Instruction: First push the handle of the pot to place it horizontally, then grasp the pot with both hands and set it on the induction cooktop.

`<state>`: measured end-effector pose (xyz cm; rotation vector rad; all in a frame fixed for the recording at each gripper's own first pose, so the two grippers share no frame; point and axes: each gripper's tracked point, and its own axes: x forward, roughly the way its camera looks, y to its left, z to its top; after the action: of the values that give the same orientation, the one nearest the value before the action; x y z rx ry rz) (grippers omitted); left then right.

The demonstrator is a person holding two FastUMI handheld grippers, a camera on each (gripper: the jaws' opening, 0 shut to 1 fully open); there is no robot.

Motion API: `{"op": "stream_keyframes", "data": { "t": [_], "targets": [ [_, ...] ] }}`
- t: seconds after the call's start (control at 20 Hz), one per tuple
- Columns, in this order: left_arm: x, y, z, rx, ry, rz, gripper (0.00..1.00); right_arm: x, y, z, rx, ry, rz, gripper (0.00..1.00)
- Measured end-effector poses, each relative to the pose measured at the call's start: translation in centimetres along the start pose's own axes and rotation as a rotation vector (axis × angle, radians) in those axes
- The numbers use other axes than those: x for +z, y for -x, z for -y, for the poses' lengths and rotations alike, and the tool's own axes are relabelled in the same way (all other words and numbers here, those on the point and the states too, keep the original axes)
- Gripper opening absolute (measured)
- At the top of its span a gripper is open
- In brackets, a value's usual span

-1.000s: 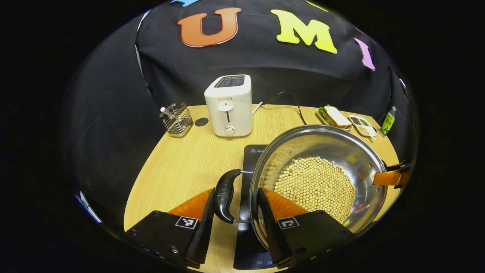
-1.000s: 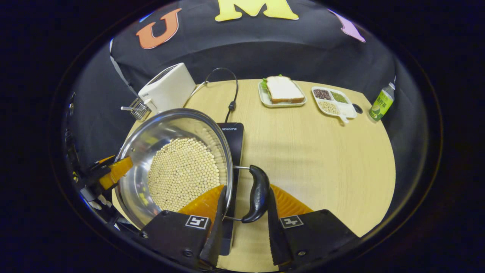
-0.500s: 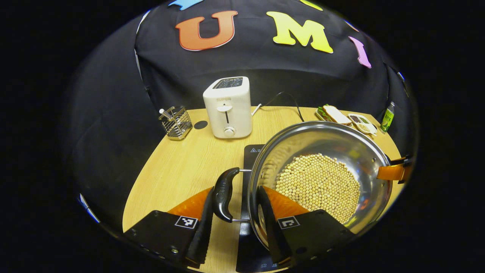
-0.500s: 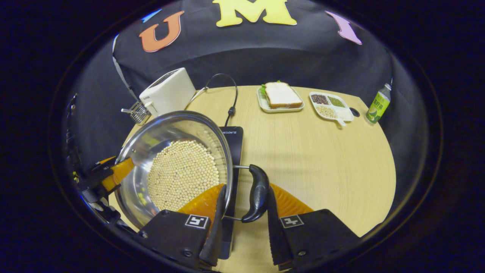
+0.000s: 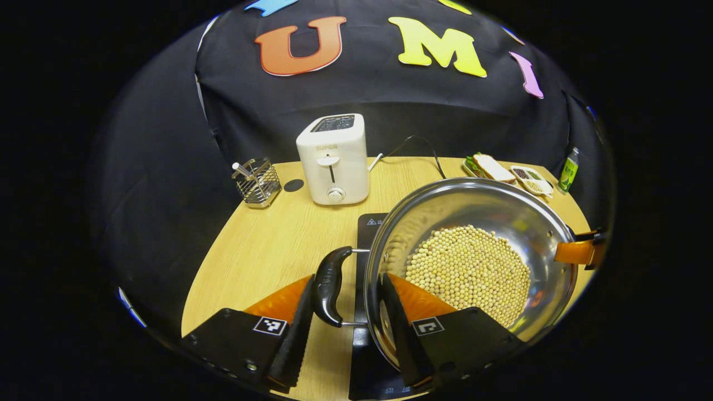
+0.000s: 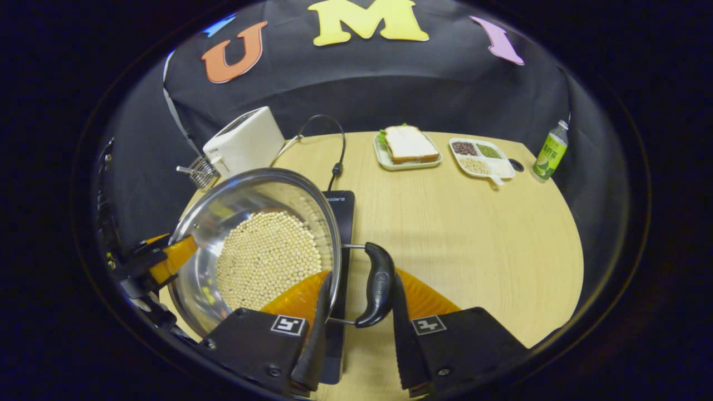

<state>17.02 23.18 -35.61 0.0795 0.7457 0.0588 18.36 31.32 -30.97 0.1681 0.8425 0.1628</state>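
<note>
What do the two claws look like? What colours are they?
The left claw and the right claw match: black wedge-shaped fingers with ridged inner edges, orange ribbed panels behind them, and blocky black bodies. Each side carries a small white square sticker with a black pattern and a few little screws.

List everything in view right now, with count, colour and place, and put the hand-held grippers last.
pot: 1, steel, holding pale beans, over the cooktop
pot handles: 2, black, one each side
induction cooktop: 1, black, under the pot
toaster: 1, white, table back
wire basket: 1, metal, beside the toaster
sandwich plate: 1, white
divided dish: 1, white, beside the plate
bottle: 1, green, table edge
table: 1, wood
left hand-held gripper: fingers flank a handle
right hand-held gripper: fingers flank the other handle
</note>
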Motion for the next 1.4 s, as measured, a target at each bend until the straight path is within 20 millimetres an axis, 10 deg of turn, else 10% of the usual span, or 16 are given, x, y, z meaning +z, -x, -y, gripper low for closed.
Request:
{"op": "stream_keyframes", "data": {
  "t": [0.05, 0.15, 0.55, 1.4],
  "targets": [
    [-0.4, 0.0, 0.2, -0.007, 0.008, -0.013, 0.64, 0.0, 0.0, 0.0, -0.007, -0.008, 0.0, 0.55],
    [0.0, 0.3, -0.2, 0.012, 0.008, 0.007, 0.83, 0.0, 0.1, 0.0, -0.008, -0.02, -0.002, 0.55],
    [3.0, 6.1, -1.7, 0.104, -0.024, 0.162, 0.95, 3.0, 4.0, 1.1, -0.013, 0.075, 0.172, 0.78],
    [3.7, 15.6, 5.9, 0.086, -0.009, 0.266, 0.95, 2.0, 12.8, 7.2, 0.0, 0.118, 0.286, 0.78]
  ]
}}
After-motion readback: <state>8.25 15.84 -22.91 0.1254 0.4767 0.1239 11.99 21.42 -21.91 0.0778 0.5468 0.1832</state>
